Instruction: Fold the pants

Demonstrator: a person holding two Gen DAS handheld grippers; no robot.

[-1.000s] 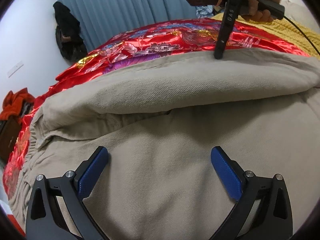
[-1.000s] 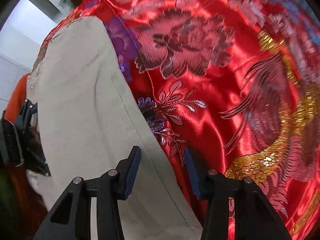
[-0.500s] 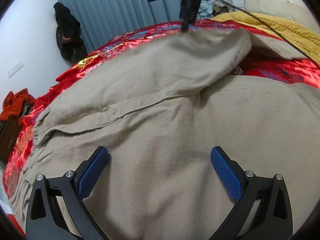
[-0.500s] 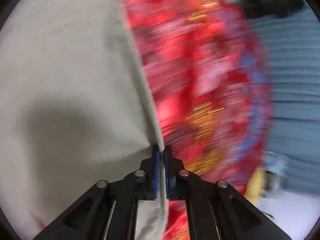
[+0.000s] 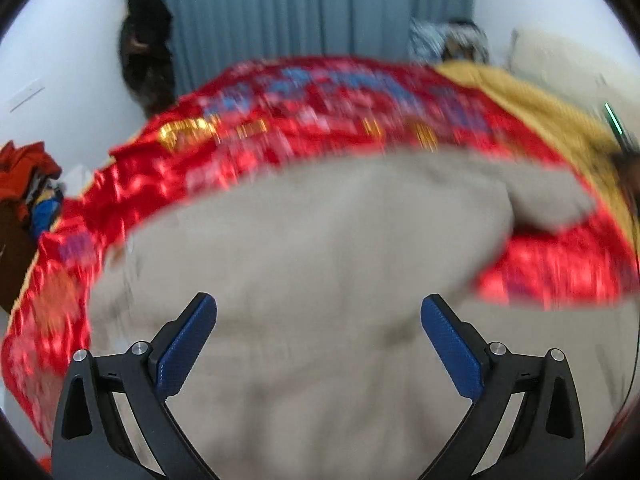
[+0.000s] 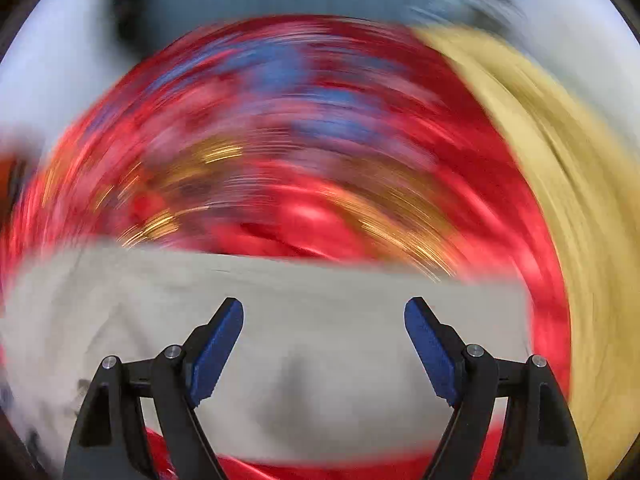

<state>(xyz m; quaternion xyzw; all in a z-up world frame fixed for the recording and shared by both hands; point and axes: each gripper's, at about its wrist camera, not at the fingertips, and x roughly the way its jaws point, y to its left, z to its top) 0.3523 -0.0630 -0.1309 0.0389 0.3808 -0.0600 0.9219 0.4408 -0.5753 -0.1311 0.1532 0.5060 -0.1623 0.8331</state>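
A blue-grey pleated curtain covers the far wall, flanked by plain white walls. A dark garment hangs at the curtain's left edge. The bed carries a glossy red embroidered bedspread, with a mustard knitted blanket along its right side. Orange clothing is piled at far left. The right wrist view is heavily motion-blurred.
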